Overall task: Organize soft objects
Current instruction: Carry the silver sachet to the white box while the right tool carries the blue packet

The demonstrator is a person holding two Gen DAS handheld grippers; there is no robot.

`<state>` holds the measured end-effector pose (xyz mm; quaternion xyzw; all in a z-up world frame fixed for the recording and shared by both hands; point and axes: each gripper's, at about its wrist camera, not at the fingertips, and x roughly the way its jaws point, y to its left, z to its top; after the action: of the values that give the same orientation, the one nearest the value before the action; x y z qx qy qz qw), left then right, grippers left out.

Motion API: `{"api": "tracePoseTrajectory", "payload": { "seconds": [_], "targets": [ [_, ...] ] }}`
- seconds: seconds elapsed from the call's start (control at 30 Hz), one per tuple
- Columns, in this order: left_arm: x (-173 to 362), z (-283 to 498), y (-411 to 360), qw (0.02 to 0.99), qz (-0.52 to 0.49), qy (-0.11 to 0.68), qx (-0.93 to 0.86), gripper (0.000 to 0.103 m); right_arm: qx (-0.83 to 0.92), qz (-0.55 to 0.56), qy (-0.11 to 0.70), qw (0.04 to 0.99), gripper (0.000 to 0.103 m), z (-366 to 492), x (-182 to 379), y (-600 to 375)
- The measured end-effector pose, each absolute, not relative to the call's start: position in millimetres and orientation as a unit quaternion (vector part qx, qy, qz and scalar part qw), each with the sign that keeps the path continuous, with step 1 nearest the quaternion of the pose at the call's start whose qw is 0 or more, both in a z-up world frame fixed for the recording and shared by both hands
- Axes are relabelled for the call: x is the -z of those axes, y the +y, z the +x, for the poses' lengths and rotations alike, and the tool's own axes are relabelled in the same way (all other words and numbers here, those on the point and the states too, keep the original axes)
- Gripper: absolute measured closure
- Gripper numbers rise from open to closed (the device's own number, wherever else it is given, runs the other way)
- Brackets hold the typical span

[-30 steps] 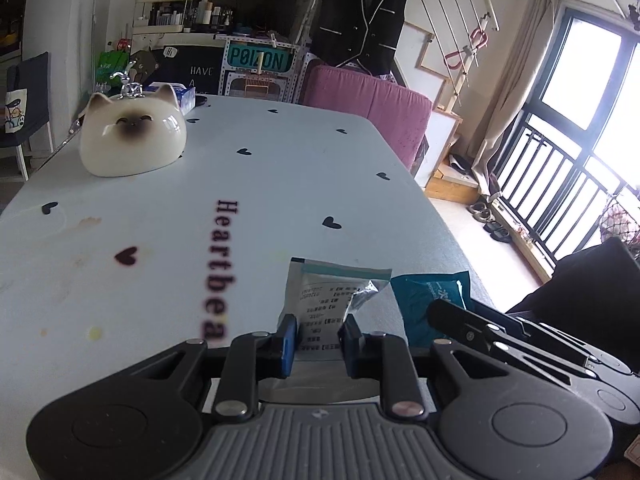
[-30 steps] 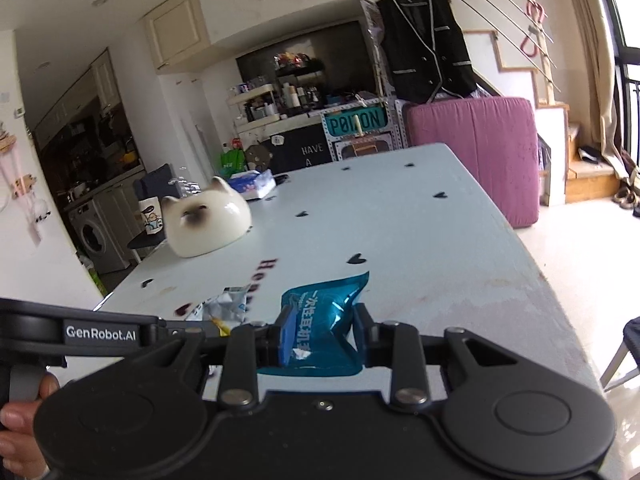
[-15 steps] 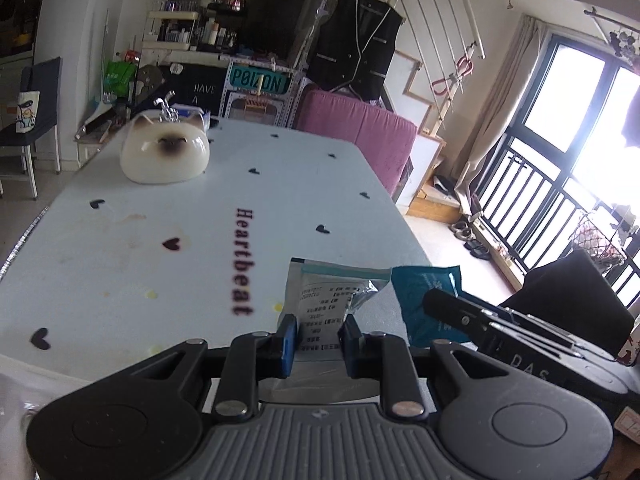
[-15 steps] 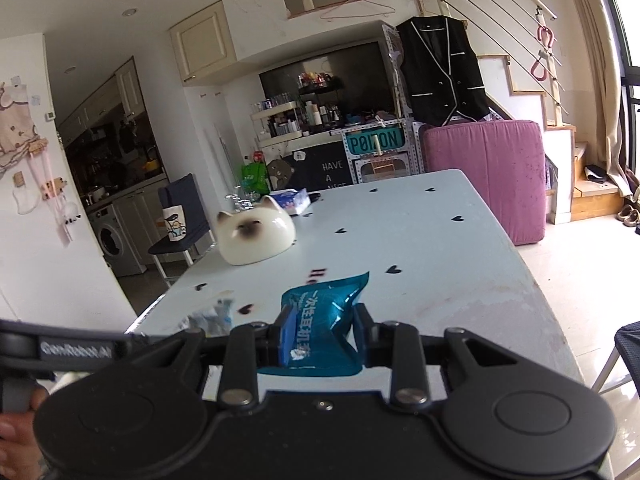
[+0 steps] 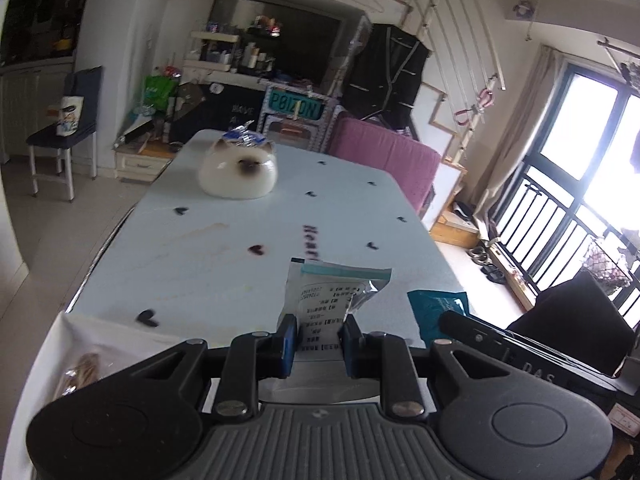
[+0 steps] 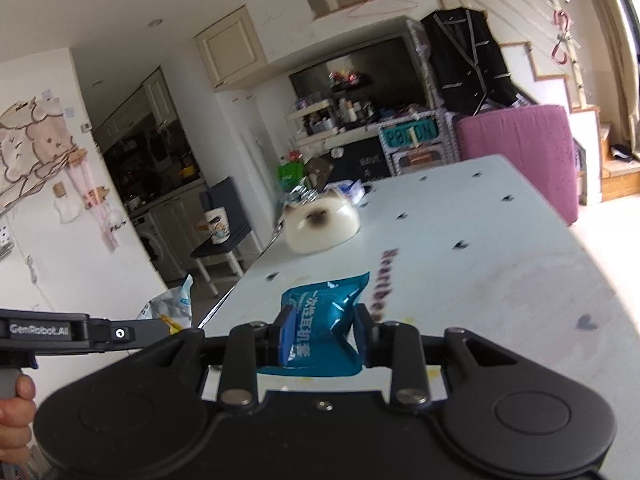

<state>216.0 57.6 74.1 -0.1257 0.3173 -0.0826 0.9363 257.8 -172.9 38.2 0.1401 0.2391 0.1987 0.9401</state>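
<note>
My left gripper [image 5: 318,338] is shut on a clear packet with a white printed label [image 5: 326,304] and holds it above the near end of the pale blue table [image 5: 224,248]. My right gripper [image 6: 322,334] is shut on a teal foil packet [image 6: 320,320], also lifted over the table [image 6: 480,248]. In the left wrist view the teal packet [image 5: 438,310] and the right gripper's body sit just to the right. In the right wrist view the left gripper's body shows at the far left, with its packet [image 6: 172,312] partly hidden.
A white cat-shaped bowl [image 5: 238,174] stands at the table's far end, also in the right wrist view [image 6: 320,224]. A white tray or cloth with a wrapped snack [image 5: 80,368] lies at the near left. A pink sofa [image 5: 380,152] and a chair [image 5: 64,128] flank the table.
Both grippers have pulled back and risen with their packets still held; the table looks farther away and the near-left white tray has come into the left wrist view.
</note>
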Motion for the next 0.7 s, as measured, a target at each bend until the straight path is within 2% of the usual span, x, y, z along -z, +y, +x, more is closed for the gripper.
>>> {"api": "tracePoseTrajectory", "payload": {
  "seconds": [0.27, 0.5, 0.7],
  "targets": [
    [-29.1, 212.4, 100.2, 0.914, -0.166, 0.364, 0.065, 0.078, -0.210, 0.142, 0.290, 0.923, 0.071, 249.4, -12.4, -128.1],
    [37.5, 232.1, 105.8, 0.883, -0.169, 0.436, 0.055, 0.078, -0.214, 0.149, 0.330, 0.907, 0.071, 246.1, 8.1, -107.0],
    [61.3, 247.9, 118.4, 0.883, -0.151, 0.444, 0.028, 0.077, -0.216, 0.155, 0.350, 0.898, 0.071, 250.5, 16.2, -94.0]
  ]
}}
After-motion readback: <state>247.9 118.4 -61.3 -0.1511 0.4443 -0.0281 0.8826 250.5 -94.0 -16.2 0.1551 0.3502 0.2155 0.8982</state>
